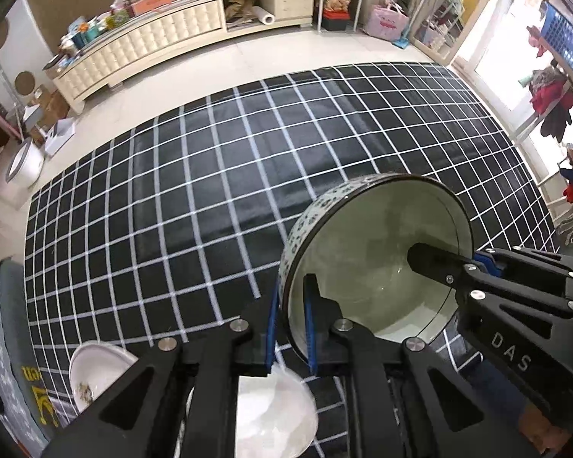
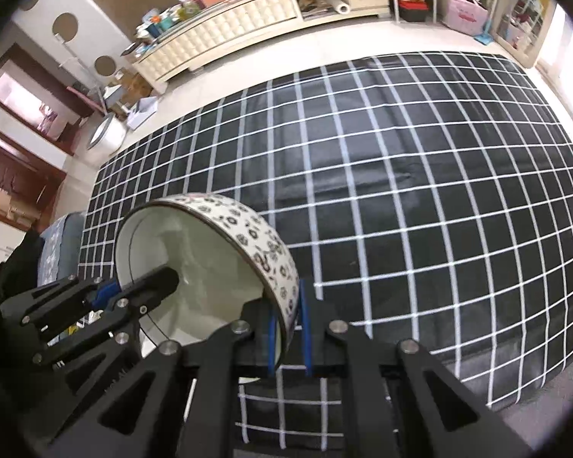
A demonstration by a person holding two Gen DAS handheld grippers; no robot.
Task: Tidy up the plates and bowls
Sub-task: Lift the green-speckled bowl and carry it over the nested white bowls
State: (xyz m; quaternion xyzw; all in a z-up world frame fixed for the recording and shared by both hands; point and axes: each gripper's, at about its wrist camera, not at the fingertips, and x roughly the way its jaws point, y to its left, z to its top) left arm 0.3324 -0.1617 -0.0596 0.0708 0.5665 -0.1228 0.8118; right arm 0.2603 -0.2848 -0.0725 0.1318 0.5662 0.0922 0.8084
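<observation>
A round bowl with a dark flower pattern outside and a pale inside hangs tilted above the checked cloth. My left gripper is shut on its left rim, one blue pad inside and one outside. Across the bowl, my right gripper is shut on the opposite rim, with one black finger inside. In the right wrist view the same bowl sits left of centre. There the right gripper clamps its wall and the left gripper grips the far side.
A black cloth with a white grid covers the surface below. A white plate with a small motif and another white plate lie near its front edge. A grey cushion sits at the left, and a cream cabinet stands behind.
</observation>
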